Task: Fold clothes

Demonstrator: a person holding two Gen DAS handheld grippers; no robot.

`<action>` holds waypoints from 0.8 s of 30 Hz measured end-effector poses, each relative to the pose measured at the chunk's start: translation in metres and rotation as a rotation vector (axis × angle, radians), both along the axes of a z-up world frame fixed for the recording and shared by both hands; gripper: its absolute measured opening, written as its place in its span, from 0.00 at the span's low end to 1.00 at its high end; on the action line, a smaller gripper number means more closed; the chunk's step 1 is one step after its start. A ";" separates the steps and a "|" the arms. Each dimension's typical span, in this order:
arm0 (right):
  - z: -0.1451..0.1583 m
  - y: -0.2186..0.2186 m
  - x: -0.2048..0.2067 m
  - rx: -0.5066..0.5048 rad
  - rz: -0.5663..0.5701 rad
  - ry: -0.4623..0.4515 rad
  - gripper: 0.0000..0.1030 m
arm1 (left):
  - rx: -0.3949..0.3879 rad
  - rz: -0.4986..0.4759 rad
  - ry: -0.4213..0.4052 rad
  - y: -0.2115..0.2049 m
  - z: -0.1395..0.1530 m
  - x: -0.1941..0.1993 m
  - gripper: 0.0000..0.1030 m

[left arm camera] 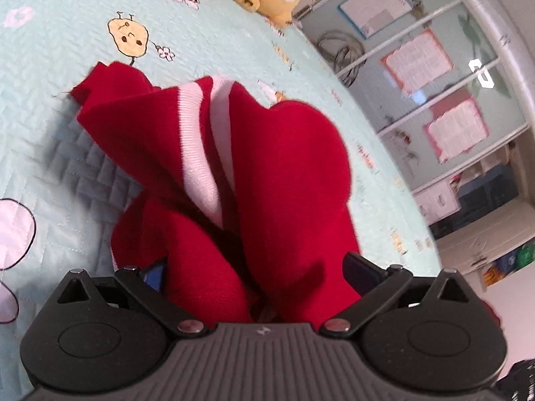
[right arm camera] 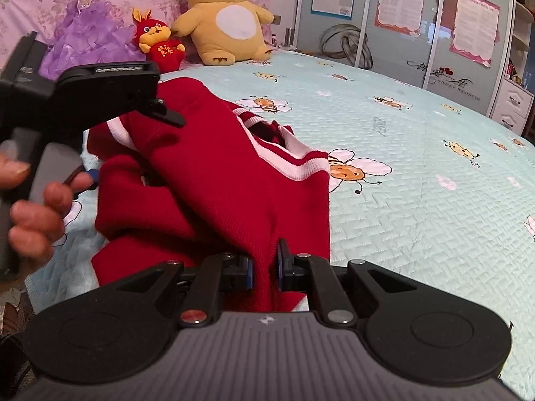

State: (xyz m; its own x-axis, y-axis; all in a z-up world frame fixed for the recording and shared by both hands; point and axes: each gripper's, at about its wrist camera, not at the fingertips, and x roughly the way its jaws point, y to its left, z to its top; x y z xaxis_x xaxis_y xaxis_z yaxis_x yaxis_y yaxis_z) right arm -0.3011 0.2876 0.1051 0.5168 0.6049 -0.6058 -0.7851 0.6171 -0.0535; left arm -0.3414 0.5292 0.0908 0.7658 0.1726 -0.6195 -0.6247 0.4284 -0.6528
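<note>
A red knit garment (left arm camera: 284,167) with white stripes lies bunched and partly lifted over the pale blue quilted bed cover (left arm camera: 67,83). My left gripper (left arm camera: 257,272) stands open, its fingers wide apart with a thick fold of the red cloth bulging between them. In the right wrist view the garment (right arm camera: 217,173) rises from the bed cover (right arm camera: 418,200) toward my right gripper (right arm camera: 264,264), which is shut on a narrow fold of it. The left gripper (right arm camera: 130,147) shows at the upper left, held by a hand (right arm camera: 33,214), its upper finger over the cloth.
At the head of the bed sit a yellow plush toy (right arm camera: 227,16), a small red plush rabbit (right arm camera: 160,43) and a doll in a purple dress (right arm camera: 87,33). A wardrobe with posters (right arm camera: 401,16) and white drawers (right arm camera: 511,107) stand past the bed's right edge.
</note>
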 end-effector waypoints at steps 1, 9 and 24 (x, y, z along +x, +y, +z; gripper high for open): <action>0.000 -0.002 -0.001 0.006 0.008 0.000 0.11 | 0.003 -0.008 0.026 0.000 0.000 0.003 1.00; 0.000 -0.021 0.008 0.104 -0.006 0.076 0.11 | -0.007 0.032 -0.034 -0.004 0.017 -0.033 1.00; -0.005 -0.025 0.001 0.132 0.016 0.028 0.11 | -0.097 -0.008 0.024 0.014 -0.008 0.011 0.90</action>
